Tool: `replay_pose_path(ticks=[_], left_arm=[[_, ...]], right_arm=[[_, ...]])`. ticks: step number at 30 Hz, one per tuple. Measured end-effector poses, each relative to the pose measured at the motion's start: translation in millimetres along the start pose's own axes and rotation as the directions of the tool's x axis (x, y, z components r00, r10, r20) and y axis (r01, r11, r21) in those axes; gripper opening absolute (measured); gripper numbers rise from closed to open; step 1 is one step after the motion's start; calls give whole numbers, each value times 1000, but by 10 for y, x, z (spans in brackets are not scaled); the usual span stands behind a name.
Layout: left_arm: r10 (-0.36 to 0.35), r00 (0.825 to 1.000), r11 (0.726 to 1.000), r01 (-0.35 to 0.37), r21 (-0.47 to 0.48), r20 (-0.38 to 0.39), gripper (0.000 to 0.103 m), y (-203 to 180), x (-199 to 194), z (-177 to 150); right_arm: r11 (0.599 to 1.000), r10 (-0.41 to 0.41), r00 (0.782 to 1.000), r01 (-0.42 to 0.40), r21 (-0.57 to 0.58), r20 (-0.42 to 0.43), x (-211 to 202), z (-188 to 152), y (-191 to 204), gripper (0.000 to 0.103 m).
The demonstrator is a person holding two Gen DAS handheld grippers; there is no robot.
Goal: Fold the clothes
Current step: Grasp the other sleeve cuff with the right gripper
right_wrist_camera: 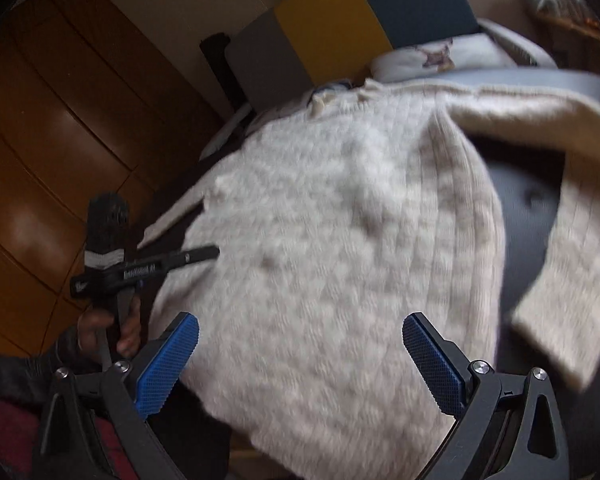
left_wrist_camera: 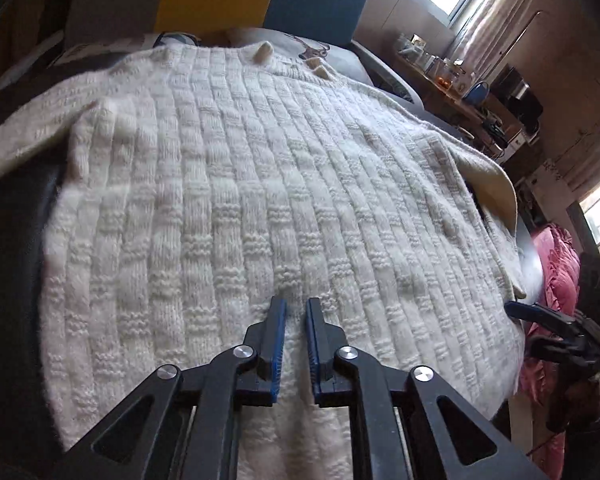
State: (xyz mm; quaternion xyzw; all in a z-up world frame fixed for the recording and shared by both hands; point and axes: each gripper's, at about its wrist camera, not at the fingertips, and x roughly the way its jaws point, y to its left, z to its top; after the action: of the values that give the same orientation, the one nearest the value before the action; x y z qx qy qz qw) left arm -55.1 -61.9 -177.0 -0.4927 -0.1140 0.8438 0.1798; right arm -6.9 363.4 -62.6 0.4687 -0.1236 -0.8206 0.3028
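**Sweater laid flat, sleeves next**

I have the sweater (left_wrist_camera: 260,184) spread on the bed (right_wrist_camera: 532,216), collar at the far end by the pillow (left_wrist_camera: 284,42) and hem toward me. Its body lies fairly smooth. One sleeve (right_wrist_camera: 560,208) loops out to the right and bends back on the grey cover; the other sleeve (left_wrist_camera: 24,136) trails off the left side.

My left tool (left_wrist_camera: 296,308) hangs over the hem area with its jaws narrow, only a slim gap between the blue pads, and nothing is pinched in it. My right tool (right_wrist_camera: 300,340) is spread wide over the lower body of the knit, also empty. In the right view I can see the hand (right_wrist_camera: 104,332) gripping the left tool's handle beside the sweater's left edge.

As I judge it, the step now is folding the sleeves in. I would send the right tool to the cuff of the looped sleeve, take one layer only, and lay it straight across the chest so the side edge stays square. The knit is thick and stretchy, so I would lift it rather than drag it, or the body will bunch. Then the same on the left.
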Motion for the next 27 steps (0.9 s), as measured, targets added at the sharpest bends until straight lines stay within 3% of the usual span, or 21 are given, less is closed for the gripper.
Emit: replay_pose_path(ticks=[1,3,7,9,11,17,20,22,27], left_arm=[[-9,1000,1000,9,-4,0,9,10,7,6],[-17,1000,1000,17,-14,-2,9,14,8,22],[-13,1000,1000,13,-9,0,9,-4,-18,28],[-12,1000,1000,12,-6,6,9,-6,-15,20],[-22,1000,999,23,-26,12,9,-3,-27,8],[-57,998,996,57,-67,12,9,56,-36,-3],[-63,998,995,64,-74,13,9,58,-45,-16],[-68,998,994,69,-84,17,9,60,-48,-30],[-89,996,990,92,-107,31,9,89,-57,-59]], right_arm=[[998,-61,998,61,11,-33,79,-58,-53,103],[992,-124,992,124,-13,2,107,-134,-92,103],[990,-137,989,135,39,51,-20,-128,-150,103],[982,-163,977,146,122,136,-267,-139,-313,103],[966,-197,955,150,211,223,-531,-154,-492,103],[837,-416,887,286,466,203,-778,-285,-1108,103],[773,-535,831,409,485,153,-721,-180,-1185,103],[727,-579,808,450,519,110,-650,-93,-1273,103],[702,-634,769,529,476,79,-539,68,-1337,103]])
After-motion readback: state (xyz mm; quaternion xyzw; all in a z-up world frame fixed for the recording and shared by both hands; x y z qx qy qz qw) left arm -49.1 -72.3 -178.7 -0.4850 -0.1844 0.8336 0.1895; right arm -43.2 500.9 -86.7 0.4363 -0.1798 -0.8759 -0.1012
